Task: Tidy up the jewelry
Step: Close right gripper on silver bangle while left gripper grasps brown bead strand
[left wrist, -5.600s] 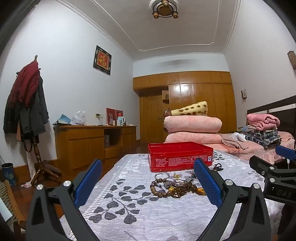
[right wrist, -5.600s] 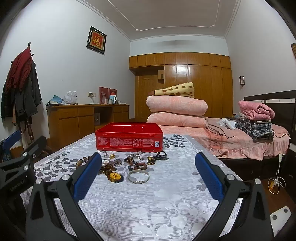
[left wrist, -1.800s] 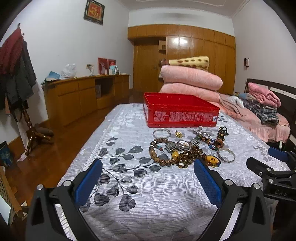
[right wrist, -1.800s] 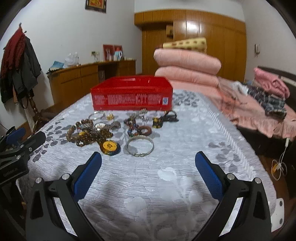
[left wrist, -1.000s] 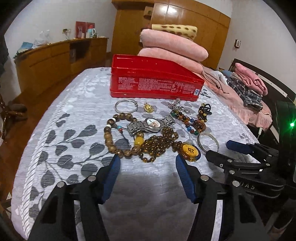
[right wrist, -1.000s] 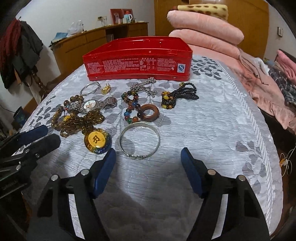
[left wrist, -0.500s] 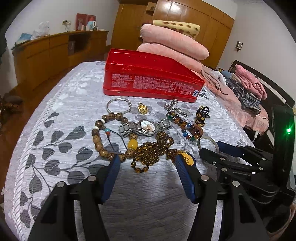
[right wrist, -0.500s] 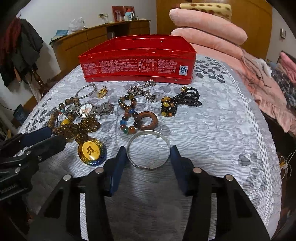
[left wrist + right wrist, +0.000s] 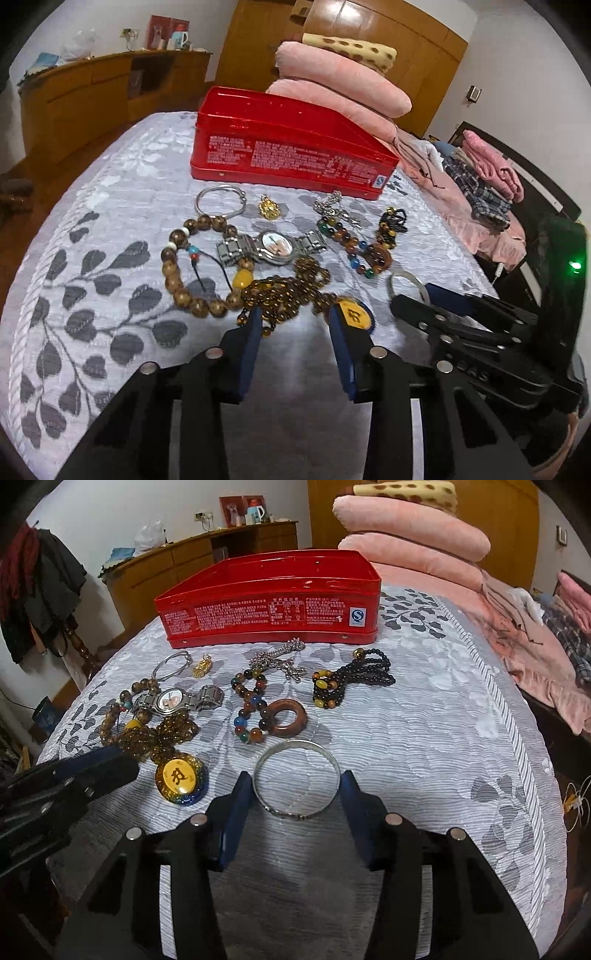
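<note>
**Both claws straddle jewelry on the bedspread**

Your right claw (image 9: 295, 794) sits around the silver bangle (image 9: 296, 778): a blue pad flanks each side of the ring, partly open, and you cannot tell whether the pads touch it. The bangle is a thin, smooth metal hoop with a small clasp at its near edge, lying flat.

Your left claw (image 9: 293, 321) is partly open too, its pads either side of the heap of amber bead strands (image 9: 284, 291), with the round yellow pendant (image 9: 352, 314) just beside the right pad.

Everything lies on a grey quilted bedspread (image 9: 443, 738) with a leaf pattern. The glossy red tin (image 9: 273, 602) stands open behind the jewelry.
</note>
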Available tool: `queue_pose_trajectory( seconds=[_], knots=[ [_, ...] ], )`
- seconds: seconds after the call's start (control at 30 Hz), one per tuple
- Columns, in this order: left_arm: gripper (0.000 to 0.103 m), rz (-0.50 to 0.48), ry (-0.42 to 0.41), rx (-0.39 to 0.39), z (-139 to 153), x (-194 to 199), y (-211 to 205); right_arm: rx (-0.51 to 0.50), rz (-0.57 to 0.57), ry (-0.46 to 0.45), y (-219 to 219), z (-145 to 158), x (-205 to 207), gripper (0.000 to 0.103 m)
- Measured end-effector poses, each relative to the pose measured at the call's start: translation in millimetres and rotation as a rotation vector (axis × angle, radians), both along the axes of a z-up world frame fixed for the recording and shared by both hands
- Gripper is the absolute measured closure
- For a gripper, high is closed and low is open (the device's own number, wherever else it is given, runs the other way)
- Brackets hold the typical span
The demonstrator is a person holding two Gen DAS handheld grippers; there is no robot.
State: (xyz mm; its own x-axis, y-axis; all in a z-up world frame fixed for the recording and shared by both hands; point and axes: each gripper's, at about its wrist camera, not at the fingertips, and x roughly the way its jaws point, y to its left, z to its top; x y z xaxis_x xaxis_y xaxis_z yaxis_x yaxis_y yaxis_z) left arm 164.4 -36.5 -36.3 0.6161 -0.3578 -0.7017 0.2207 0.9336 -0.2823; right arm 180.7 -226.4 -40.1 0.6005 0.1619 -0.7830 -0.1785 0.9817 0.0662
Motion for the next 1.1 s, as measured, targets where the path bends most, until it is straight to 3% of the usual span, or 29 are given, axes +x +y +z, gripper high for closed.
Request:
queue_pose_trajectory(
  seconds=[0.2, 0.57, 0.73, 0.93, 1.1],
  knots=[
    [0.091, -0.005, -0.006, -0.037, -4, 9, 3, 0.005, -0.003, -0.005, -1, -1, 1, 0.055],
    [0.091, -0.063, 0.016, -0.056, 0, -17, 9, -0.003, -0.004, -0.008, 0, -1, 0, 0.055],
    [0.067, -0.047, -0.014, -0.033, 8, -11, 7, 0.003, -0.009, -0.007, -1, -1, 0, 0.055],
    [0.06, -0.076, -0.038, 0.03, 7, -1, -7, -0.006, -0.044, -0.006, -8, 1, -2, 0.055],
    [0.059, -0.09, -0.041, 0.032, 9, 5, -6, -0.018, -0.085, -0.01, -21, 2, -3, 0.055]
  ],
)
